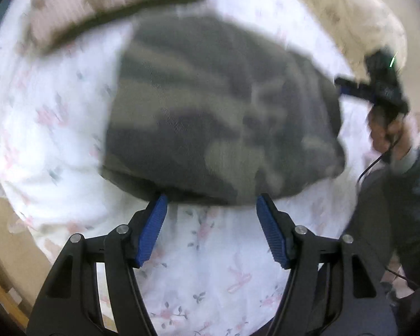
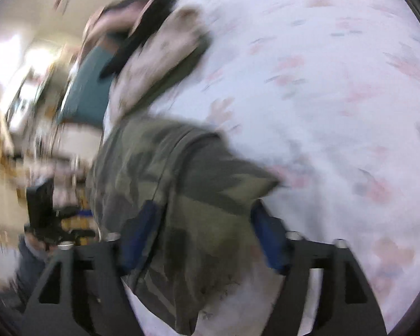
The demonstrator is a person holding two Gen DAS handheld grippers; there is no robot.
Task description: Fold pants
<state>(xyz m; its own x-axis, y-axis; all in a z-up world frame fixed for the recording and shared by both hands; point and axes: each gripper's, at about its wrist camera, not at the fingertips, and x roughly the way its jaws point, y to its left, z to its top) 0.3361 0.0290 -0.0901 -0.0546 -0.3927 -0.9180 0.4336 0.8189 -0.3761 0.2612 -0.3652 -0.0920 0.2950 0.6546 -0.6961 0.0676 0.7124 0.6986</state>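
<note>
One pair of camouflage pants on a flowered bed, two claws nearby

The single pair of camouflage pants (image 1: 221, 112) lies in a folded bundle on the white, pink-flowered bed sheet (image 1: 50, 117), with one pinkish-beige pillow or blanket (image 1: 98, 2) beyond it. The left claw (image 1: 211, 204) stands wide, nothing between its two blue pads (image 1: 151, 232), whose tips sit just at the bundle's near edge. The right claw (image 2: 203, 218) also has its two blue pads (image 2: 268, 240) spread; the camouflage cloth (image 2: 182, 184) lies between and under them, but the heavy blur leaves it unclear whether they touch it. Seen from the left wrist, that right claw (image 1: 341, 82) is at the bundle's right edge, held by one hand (image 1: 389, 134).
</note>
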